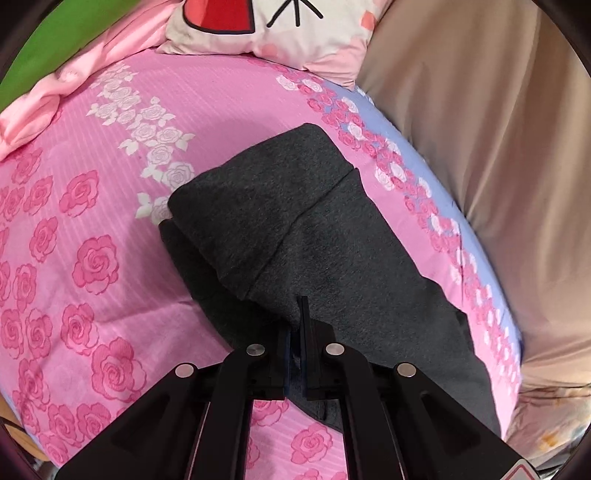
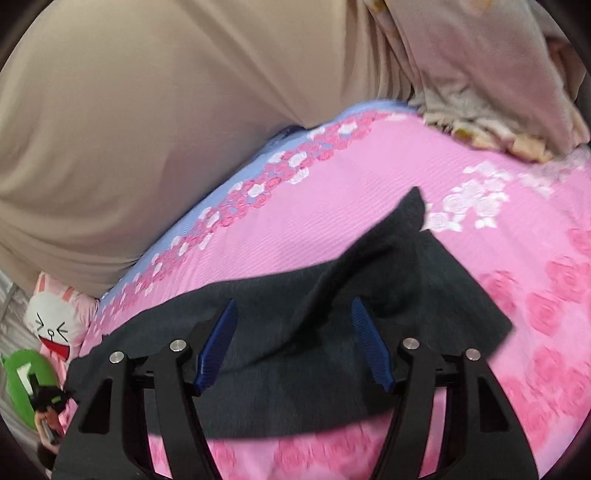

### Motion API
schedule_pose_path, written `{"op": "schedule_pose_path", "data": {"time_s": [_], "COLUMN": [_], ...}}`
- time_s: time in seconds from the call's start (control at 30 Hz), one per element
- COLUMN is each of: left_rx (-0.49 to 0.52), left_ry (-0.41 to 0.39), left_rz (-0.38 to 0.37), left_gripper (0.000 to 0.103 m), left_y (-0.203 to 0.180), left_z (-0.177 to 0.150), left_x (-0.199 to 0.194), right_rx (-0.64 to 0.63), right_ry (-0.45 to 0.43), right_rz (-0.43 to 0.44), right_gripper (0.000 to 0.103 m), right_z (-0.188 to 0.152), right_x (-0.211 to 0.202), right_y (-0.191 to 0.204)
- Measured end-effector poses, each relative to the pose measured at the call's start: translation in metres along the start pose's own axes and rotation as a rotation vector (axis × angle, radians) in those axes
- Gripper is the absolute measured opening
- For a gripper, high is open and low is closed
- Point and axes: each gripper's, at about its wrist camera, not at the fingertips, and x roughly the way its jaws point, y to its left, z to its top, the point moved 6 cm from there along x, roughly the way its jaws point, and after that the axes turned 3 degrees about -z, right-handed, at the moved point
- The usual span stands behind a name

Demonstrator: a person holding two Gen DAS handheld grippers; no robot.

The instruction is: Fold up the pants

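Observation:
Dark grey pants (image 1: 314, 221) lie folded on the pink rose-print bedspread (image 1: 92, 221), running from the middle toward the lower right. My left gripper (image 1: 303, 306) has its two fingers pressed together, pinching the near fold edge of the pants. In the right wrist view the pants (image 2: 332, 280) spread under my right gripper (image 2: 293, 308), with one corner raised toward the upper right. The blue pads (image 2: 218, 343) stand apart above the cloth and do not press on it.
A cartoon-print pillow (image 1: 266, 29) and a light pink blanket (image 1: 55, 96) lie at the far end of the bed. Beige cloth (image 2: 147, 110) hangs along the bed's blue-edged side. A rabbit plush (image 2: 55, 321) and a crumpled blanket (image 2: 498, 92) sit at the edges.

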Motion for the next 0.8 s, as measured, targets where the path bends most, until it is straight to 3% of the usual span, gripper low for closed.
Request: {"op": "schedule_pose_path", "data": {"time_s": [0.03,0.07,0.13,0.2,0.27,0.3,0.37,0.43,0.53,0.7,0.73,0.77,0.8], "left_rx": [0.005,0.007,0.031,0.071,0.123,0.152,0.196,0.203,0.196,0.182,0.181,0.179,0.181], "left_ry": [0.002,0.003,-0.004,-0.034,-0.056,-0.056,-0.020,0.042,0.071,0.042,0.041,0.040,0.042], "left_rz": [0.001,-0.007,-0.035,-0.075,-0.059,-0.029,0.051,0.066,0.090,0.084,0.088,0.093,0.097], "left_gripper": [0.002,0.002,0.002,0.002,0.002,0.002,0.003,0.003,0.004,0.008,0.010,0.011,0.011], "left_y": [-0.002,-0.005,-0.014,-0.028,-0.033,-0.032,-0.019,-0.003,0.013,0.022,0.024,0.025,0.027], "left_z": [0.003,0.006,0.015,0.028,0.032,0.031,0.020,0.007,-0.009,-0.015,-0.016,-0.016,-0.016], "left_x": [0.001,0.000,-0.011,-0.031,-0.045,-0.044,-0.030,-0.012,0.003,0.003,0.004,0.004,0.006], "right_rx": [-0.014,-0.022,-0.029,-0.079,-0.132,-0.155,-0.179,-0.151,-0.122,-0.092,-0.068,-0.041,-0.013], "right_ry": [0.020,0.019,-0.060,-0.174,-0.215,-0.201,-0.071,0.038,0.079,0.079,0.076,0.067,0.051], "right_rz": [-0.059,-0.070,-0.003,0.074,0.053,0.017,-0.068,-0.101,-0.101,-0.067,-0.054,-0.047,-0.039], "right_gripper": [0.011,0.002,0.002,0.002,0.002,0.002,0.002,0.002,0.002,0.014,0.031,0.058,0.065], "right_z": [0.007,0.013,0.032,0.048,0.043,0.038,0.005,-0.027,-0.051,-0.049,-0.046,-0.042,-0.038], "right_x": [0.013,0.015,-0.009,-0.062,-0.090,-0.091,-0.068,-0.047,-0.039,-0.047,-0.046,-0.047,-0.048], "right_y": [-0.001,0.001,0.016,0.039,0.040,0.034,0.005,-0.022,-0.036,-0.035,-0.037,-0.041,-0.044]}}
